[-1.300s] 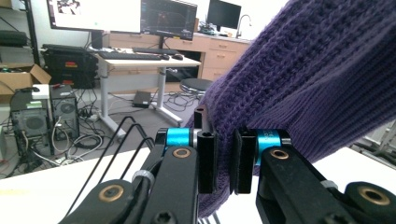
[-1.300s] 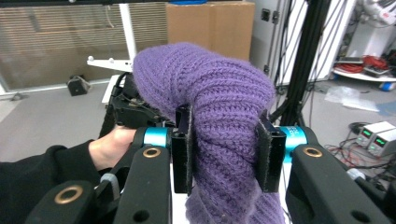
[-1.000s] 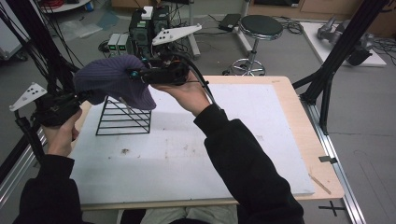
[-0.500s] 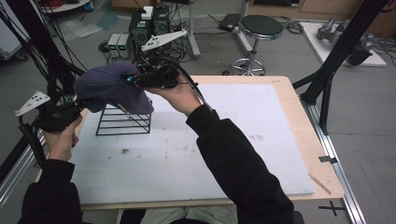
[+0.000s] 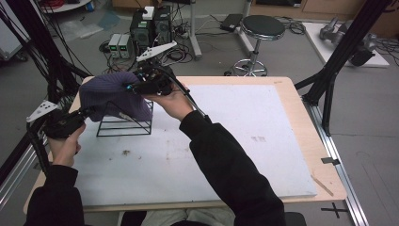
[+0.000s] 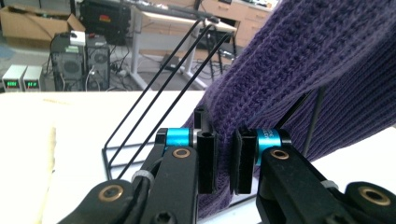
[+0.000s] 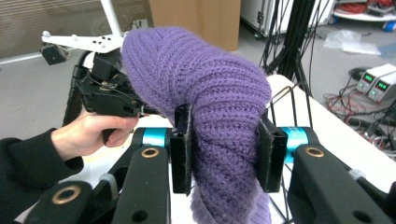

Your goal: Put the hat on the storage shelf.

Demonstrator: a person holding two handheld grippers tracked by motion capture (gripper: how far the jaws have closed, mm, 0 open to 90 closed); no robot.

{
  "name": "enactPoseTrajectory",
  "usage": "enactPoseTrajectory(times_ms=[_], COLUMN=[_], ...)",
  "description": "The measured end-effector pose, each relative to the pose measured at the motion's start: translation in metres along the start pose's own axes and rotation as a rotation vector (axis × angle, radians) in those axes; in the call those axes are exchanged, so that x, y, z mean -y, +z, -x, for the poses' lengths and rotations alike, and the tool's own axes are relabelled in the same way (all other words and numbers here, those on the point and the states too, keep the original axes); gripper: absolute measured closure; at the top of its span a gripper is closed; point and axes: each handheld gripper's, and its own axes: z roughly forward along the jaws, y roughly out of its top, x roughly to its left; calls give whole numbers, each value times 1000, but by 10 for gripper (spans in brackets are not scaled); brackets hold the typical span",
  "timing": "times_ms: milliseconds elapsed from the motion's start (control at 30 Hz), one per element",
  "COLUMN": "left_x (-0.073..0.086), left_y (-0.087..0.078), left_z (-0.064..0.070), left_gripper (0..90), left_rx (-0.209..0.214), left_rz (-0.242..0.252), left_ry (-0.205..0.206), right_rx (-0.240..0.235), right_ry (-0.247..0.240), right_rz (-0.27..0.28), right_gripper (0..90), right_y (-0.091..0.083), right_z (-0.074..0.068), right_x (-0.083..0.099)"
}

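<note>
A: We have the purple knit hat stretched between both grippers, up over the black wire rack at the far left of the white table. Do we have a firm hold on the right?

B: We do. In the right gripper view our right gripper has its two black pads pressed into a thick fold of the knit, one on each side, so the fabric bulges between them.

A: And on the left?

B: Our left gripper has its jaws drawn close together on the hat's lower edge; in the left gripper view a thin strip of purple knit runs down the narrow gap between the pads. From above that gripper sits at the table's left edge, lower than the right gripper.

A: Where is the hat against the rack?

B: It drapes over the rack's top and front wires, with the rack standing upright on the table beneath it.
</note>
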Motion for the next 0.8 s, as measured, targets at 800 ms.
enactPoseTrajectory(times_ms=[800], left_x=[33], left_y=[14], left_z=[-15], left_gripper=[828], left_rx=[-44], left_rz=[-135], left_ry=[-23], right_rx=[66], right_ry=[107], right_rz=[-116], right_gripper=[630], right_y=[41], right_z=[11], right_x=[25])
